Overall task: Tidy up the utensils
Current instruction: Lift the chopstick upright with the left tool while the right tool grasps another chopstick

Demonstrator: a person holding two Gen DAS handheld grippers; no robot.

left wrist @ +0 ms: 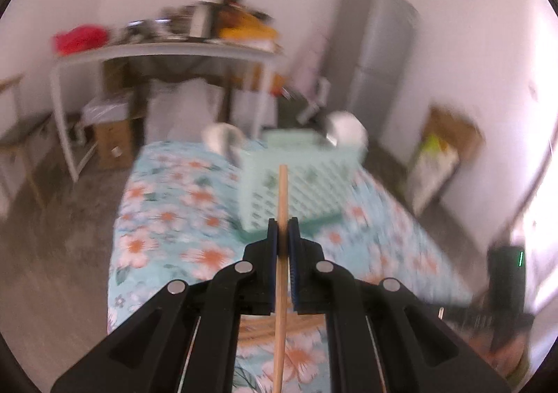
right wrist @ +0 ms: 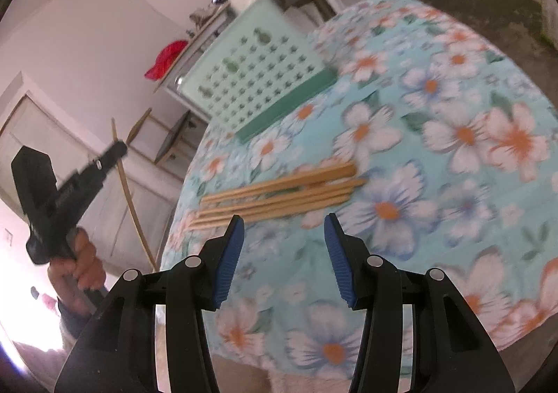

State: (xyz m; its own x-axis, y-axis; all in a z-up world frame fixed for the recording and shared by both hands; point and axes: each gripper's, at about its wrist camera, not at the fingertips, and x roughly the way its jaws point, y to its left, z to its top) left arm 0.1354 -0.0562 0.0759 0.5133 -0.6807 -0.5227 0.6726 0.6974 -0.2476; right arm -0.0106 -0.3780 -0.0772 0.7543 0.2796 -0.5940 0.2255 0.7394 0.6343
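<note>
Mint basket [left wrist: 296, 180] at frame centre on the floral tablecloth [left wrist: 167, 218]. Left gripper [left wrist: 283, 223] clamps one pale wooden chopstick [left wrist: 281, 204]; right gripper [right wrist: 284, 218], jaws apart, above the remaining chopsticks [right wrist: 279, 192].

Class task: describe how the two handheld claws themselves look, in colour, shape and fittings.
Both the left claw and right claw have glossy black angular linkage arms joined by round silver pins. The fingers carry ribbed blue pads. No cables or markings are visible.
</note>
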